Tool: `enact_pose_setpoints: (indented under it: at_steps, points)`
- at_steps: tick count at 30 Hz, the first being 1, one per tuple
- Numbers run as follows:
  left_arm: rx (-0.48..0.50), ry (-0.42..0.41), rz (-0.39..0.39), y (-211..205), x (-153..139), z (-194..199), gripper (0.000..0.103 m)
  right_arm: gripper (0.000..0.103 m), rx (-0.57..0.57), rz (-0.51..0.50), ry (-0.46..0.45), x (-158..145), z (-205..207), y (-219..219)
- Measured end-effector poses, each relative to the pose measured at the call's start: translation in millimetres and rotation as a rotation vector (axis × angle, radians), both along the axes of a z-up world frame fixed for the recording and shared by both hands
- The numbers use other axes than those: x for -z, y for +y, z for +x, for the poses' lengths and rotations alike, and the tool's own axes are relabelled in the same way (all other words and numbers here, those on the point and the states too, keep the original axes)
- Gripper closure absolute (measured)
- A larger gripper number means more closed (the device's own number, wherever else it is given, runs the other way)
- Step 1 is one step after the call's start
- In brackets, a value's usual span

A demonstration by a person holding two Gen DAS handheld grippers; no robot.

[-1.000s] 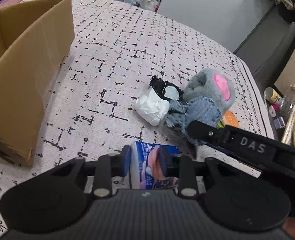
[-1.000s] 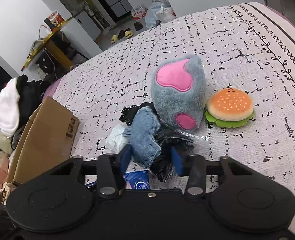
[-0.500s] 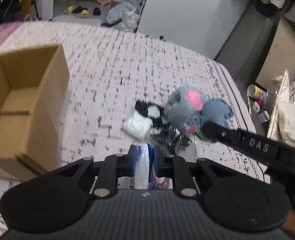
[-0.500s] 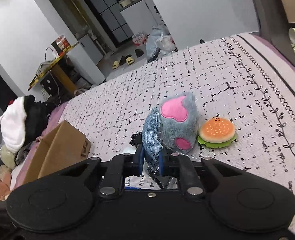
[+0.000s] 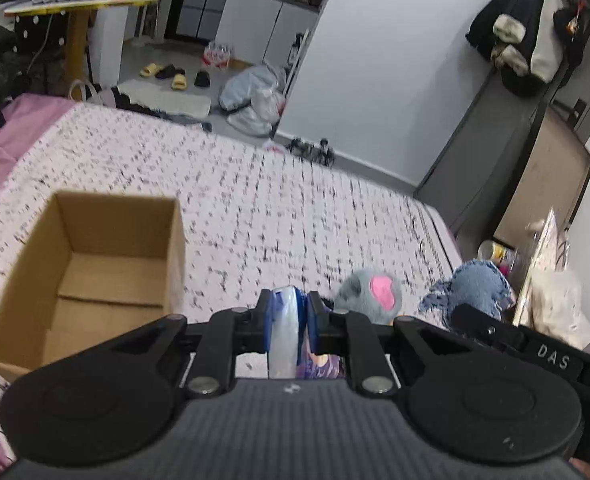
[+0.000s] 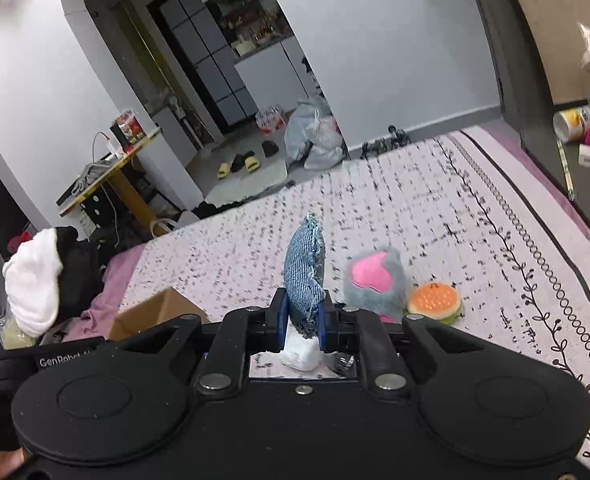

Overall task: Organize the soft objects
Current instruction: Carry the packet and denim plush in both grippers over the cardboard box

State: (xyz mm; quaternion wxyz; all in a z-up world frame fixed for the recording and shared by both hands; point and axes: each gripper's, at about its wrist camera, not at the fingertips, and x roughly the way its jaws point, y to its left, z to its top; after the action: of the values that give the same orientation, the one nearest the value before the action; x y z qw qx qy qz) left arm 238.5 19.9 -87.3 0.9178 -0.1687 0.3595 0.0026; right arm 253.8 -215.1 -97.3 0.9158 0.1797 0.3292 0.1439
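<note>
My left gripper [image 5: 288, 322] is shut on a blue and white soft packet [image 5: 284, 332] and holds it above the bed, right of the open cardboard box [image 5: 83, 264]. My right gripper [image 6: 302, 322] is shut on a blue denim pouch [image 6: 305, 272], which stands up between the fingers; it also shows in the left wrist view [image 5: 475, 288]. A grey plush paw with pink pads [image 6: 375, 280] and a burger plush [image 6: 435, 302] lie on the bed right of it. A white crumpled soft item [image 6: 301, 354] lies under the right gripper.
The bed has a pink cover with black marks [image 5: 295, 208]. The box [image 6: 151, 312] sits at the bed's left side. Clothes are piled [image 6: 35, 288] left of the bed. A cabinet and clutter [image 5: 535, 240] stand at the right edge.
Both grippers have closed on their items and lifted them off the bed. The left one has swung toward the box, whose inside now shows.
</note>
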Motion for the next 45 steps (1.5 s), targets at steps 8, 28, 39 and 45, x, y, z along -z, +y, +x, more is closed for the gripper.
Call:
enact_pose_setpoints:
  at_steps: [8, 28, 39, 45]
  points:
    - [-0.037, -0.072, 0.012, 40, -31, -17, 0.087, 0.088, 0.011, -0.023, -0.043, -23, -14, 29]
    - [-0.142, -0.059, 0.002, 158, -17, -8, 0.087, 0.088, -0.125, -0.075, -0.053, -37, -15, 121]
    - [-0.172, -0.03, 0.006, 182, 28, 15, 0.087, 0.088, -0.24, -0.092, -0.014, -25, 4, 175]
    - [-0.191, -0.018, 0.02, 187, 47, 23, 0.087, 0.088, -0.292, -0.082, 0.019, -12, 17, 198]
